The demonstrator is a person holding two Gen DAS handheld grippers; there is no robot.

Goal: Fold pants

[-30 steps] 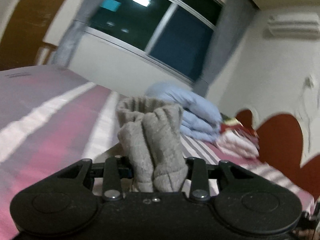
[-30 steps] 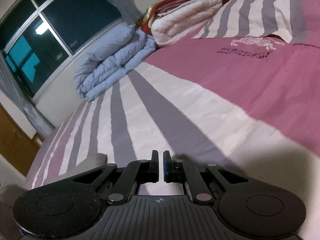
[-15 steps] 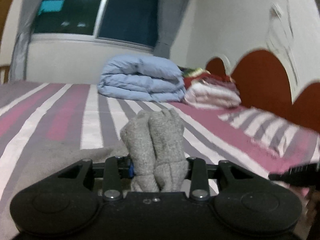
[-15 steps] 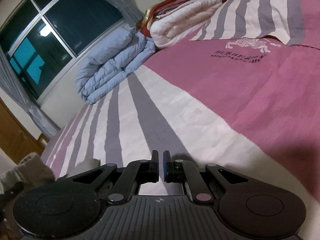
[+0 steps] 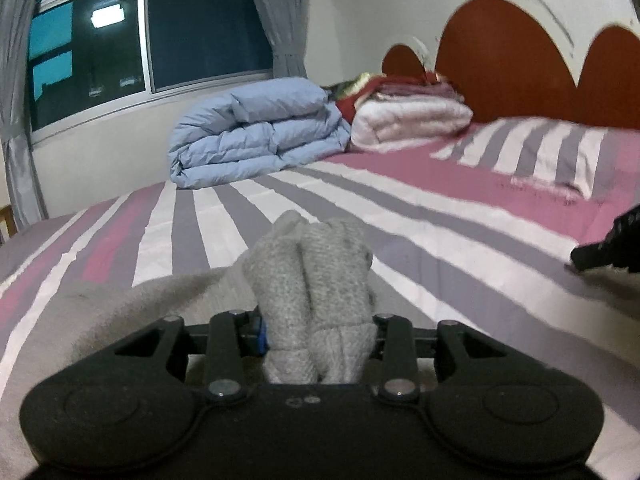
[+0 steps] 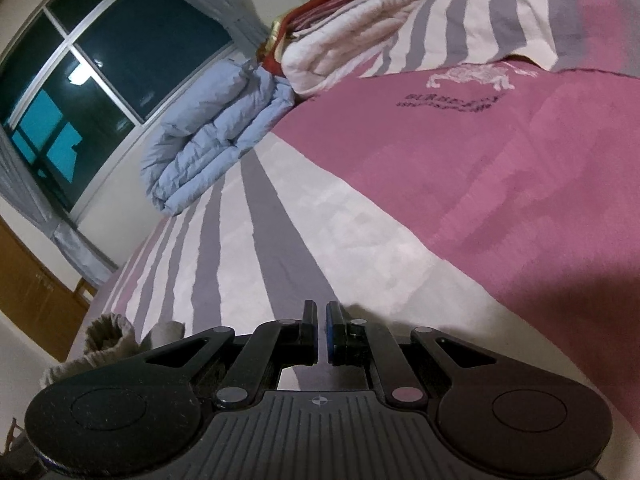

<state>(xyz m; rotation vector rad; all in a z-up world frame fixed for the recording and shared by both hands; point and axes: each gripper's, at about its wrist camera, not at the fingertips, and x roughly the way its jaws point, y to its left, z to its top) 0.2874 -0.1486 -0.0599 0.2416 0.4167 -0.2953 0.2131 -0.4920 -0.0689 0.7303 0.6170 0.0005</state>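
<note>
My left gripper [image 5: 318,334] is shut on a thick bunch of the grey-beige knitted pants [image 5: 316,280], which stands up between its jaws. More of the pants lies spread on the bed at the lower left [image 5: 120,304]. In the right wrist view, my right gripper [image 6: 322,330] is shut with nothing between its fingers, low over the striped bedsheet [image 6: 280,240]. A bunched part of the pants [image 6: 108,332] shows at that view's lower left. The right gripper's black body [image 5: 612,244] enters the left wrist view at the right edge.
A folded light-blue duvet [image 5: 256,132] and a stack of white and red blankets [image 5: 412,116] lie at the head of the bed. A striped pillow [image 5: 540,152] lies by the red headboard [image 5: 500,60]. A window with curtains [image 5: 152,36] is behind.
The left gripper has swung right and rolled level with the pants bunch still in it. The right gripper has come into its view. The pants have come into the right wrist view's lower left.
</note>
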